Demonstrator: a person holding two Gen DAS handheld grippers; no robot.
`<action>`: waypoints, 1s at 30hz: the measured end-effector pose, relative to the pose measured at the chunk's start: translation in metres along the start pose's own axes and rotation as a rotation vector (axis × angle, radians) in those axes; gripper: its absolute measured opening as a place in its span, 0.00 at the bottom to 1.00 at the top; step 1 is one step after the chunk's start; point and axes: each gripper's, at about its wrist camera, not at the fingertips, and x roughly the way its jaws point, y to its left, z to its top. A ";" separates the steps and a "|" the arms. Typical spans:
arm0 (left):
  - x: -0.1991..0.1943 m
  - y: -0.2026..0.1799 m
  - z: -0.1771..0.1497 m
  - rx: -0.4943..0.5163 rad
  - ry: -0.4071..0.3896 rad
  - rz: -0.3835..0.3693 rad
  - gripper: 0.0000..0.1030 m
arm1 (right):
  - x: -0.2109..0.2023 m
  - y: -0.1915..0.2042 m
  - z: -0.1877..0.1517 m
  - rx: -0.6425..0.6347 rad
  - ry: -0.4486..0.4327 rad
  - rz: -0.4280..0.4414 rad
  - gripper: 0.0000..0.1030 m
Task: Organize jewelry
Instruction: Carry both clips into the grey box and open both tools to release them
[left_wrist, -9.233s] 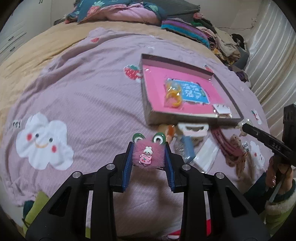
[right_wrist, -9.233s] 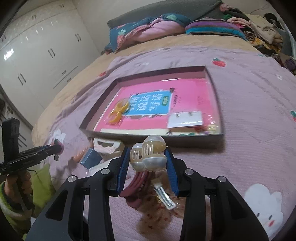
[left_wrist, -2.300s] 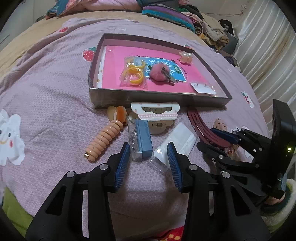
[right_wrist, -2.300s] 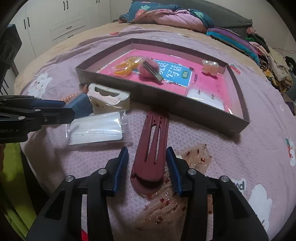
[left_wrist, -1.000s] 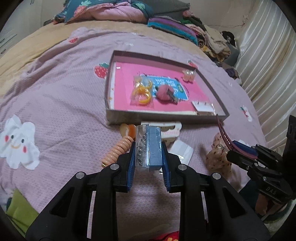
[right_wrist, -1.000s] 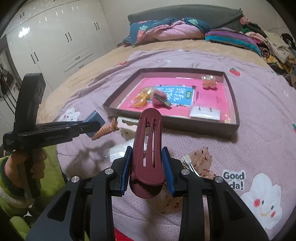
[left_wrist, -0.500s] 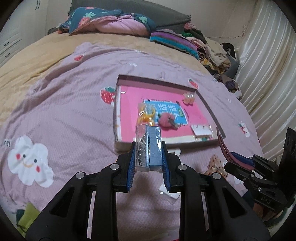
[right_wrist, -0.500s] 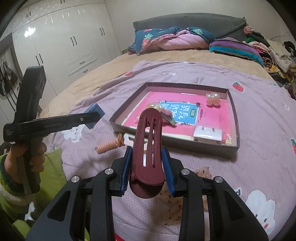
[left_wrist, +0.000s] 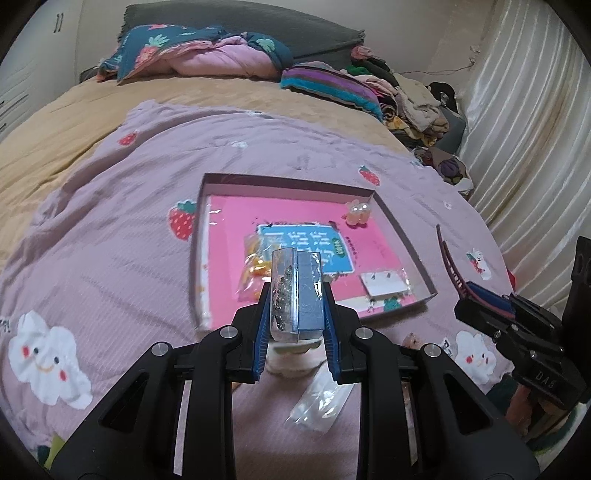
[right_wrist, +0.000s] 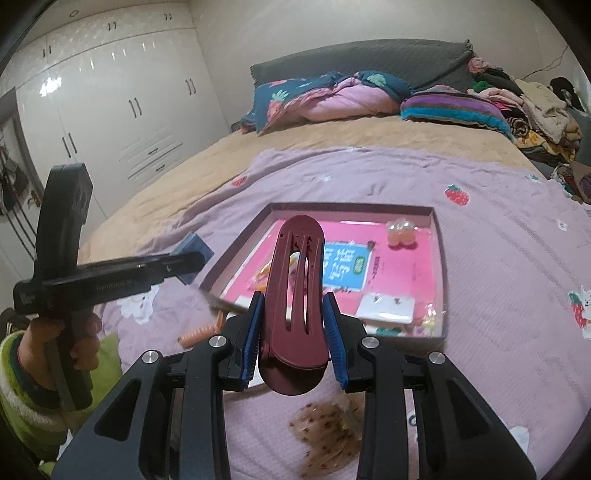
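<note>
**Both pieces lifted and on their way to the tray**

A bedroom, with a lilac bedspread (left_wrist: 110, 229) printed with clouds and strawberries serving as the work area, and a shallow tray (left_wrist: 406, 243) with a pink lining lying on it.

The left gripper (left_wrist: 296, 306) pinches a small blue packet (left_wrist: 306, 291) of sparkly pieces, its jaws pressed against the packet's sides. The right gripper (right_wrist: 295, 325) clamps a dark red hair clip (right_wrist: 297, 295) upright between its jaws. A couple of seconds ago both pieces lay on the bedspread in front of the tray with the jaws spread around them; a second ago they were already gripped and low, and now both ride higher, held over the tray's near edge.

In the tray sit a yellow ring in a bag (left_wrist: 255, 266), a pearly claw clip (left_wrist: 356, 212) at the far corner and a white earring card (left_wrist: 384, 284). Left outside are a clear bag (left_wrist: 321, 402), an orange coil tie (right_wrist: 199, 332) and a speckled scrunchie (right_wrist: 328, 432).

Judging from this, two more items are about to join the tray; several remain to collect.
</note>
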 end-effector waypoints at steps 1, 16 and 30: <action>0.002 -0.002 0.002 0.000 0.001 -0.004 0.17 | -0.001 -0.004 0.002 0.007 -0.005 -0.005 0.30; 0.042 -0.034 0.022 0.033 0.045 -0.055 0.17 | -0.008 -0.049 0.030 0.104 -0.051 -0.057 0.30; 0.088 -0.042 0.012 0.081 0.131 -0.049 0.17 | 0.030 -0.079 0.038 0.187 0.022 -0.060 0.30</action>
